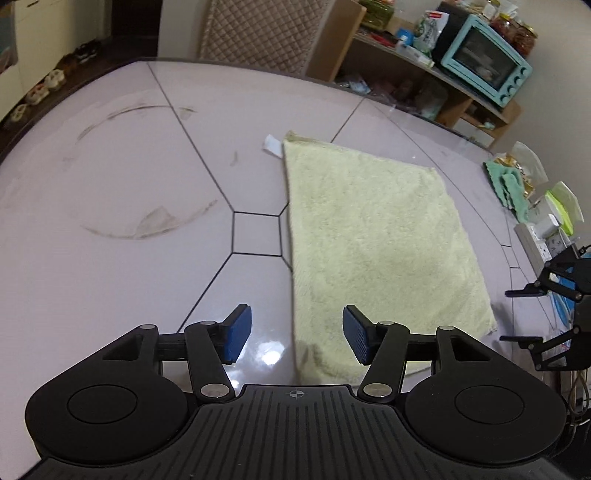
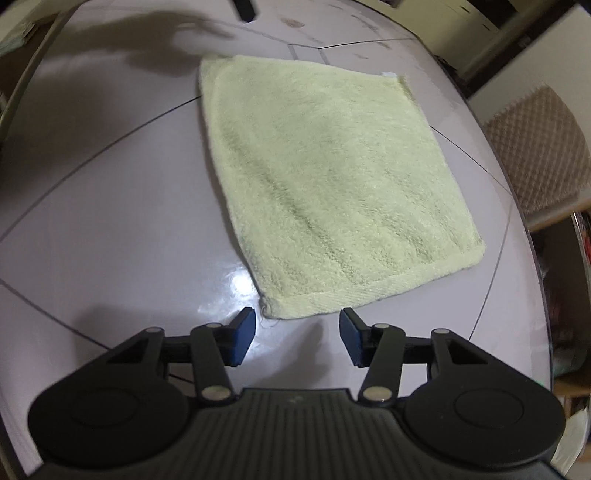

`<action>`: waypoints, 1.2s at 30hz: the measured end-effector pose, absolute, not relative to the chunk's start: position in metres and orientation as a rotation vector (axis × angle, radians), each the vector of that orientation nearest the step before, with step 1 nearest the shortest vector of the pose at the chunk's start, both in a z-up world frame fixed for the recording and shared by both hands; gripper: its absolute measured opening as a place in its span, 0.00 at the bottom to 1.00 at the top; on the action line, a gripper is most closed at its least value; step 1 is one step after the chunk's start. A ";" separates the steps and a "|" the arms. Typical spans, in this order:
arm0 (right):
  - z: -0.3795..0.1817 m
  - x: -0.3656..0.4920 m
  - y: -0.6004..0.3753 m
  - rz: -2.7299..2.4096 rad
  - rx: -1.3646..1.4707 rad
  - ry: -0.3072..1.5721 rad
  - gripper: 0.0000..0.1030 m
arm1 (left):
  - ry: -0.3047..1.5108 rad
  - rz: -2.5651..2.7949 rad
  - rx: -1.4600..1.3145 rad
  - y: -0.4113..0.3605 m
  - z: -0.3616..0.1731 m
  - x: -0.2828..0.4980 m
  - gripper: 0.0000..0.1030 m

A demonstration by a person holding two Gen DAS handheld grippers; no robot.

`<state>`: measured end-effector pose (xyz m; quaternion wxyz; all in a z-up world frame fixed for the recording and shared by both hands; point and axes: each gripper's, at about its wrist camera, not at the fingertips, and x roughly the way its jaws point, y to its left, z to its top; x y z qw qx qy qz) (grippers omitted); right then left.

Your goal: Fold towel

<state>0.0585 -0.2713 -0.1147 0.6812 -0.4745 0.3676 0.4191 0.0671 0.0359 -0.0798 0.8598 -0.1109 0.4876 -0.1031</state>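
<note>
Surface (image 1: 110, 184): broad, glossy, pale pink-white, crossed by thin dark seam lines; curved scuff marks on its left part in the left wrist view. Bright lamp glare just ahead of both grippers.

Shelf unit (image 1: 461, 92) past the far edge of the surface, wooden, crowded with packets and jars; a mint-coloured toaster oven (image 1: 484, 62) sits on top. Quilted chair back (image 1: 258, 33) behind the far edge.

Towel (image 2: 317, 177): pale yellow-green terry, lying flat on the surface, roughly rectangular, smooth with faint ridges. A small white label (image 1: 272, 144) pokes out at its far left corner in the left wrist view. Nothing rests on it.

Clutter at the surface's right rim: a green cloth (image 1: 511, 188), packets, a power strip.

Left gripper (image 1: 297, 338): blue pads spread apart, nothing between them, above the towel's near left edge; the right-hand pad sits over towel, the left-hand over bare surface.

Right gripper (image 2: 297, 338): pads spread, not pinching anything, just short of the towel's near corner, which points into the gap. No contact visible.
</note>
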 end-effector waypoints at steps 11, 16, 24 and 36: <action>-0.119 0.070 -0.269 1.029 -1.045 0.821 0.36 | 1.015 -0.203 -0.233 0.034 -0.081 0.069 0.80; -0.120 0.074 -0.270 1.076 -1.045 0.830 0.25 | 0.995 -0.202 -0.230 0.033 -0.077 0.069 0.90; -0.118 0.073 -0.269 1.110 -1.049 0.854 0.08 | 0.997 -0.189 -0.204 0.031 -0.079 0.073 0.90; -0.048 0.112 -0.263 1.166 -0.962 0.843 0.08 | 0.910 -0.276 0.077 0.019 -0.066 0.087 0.91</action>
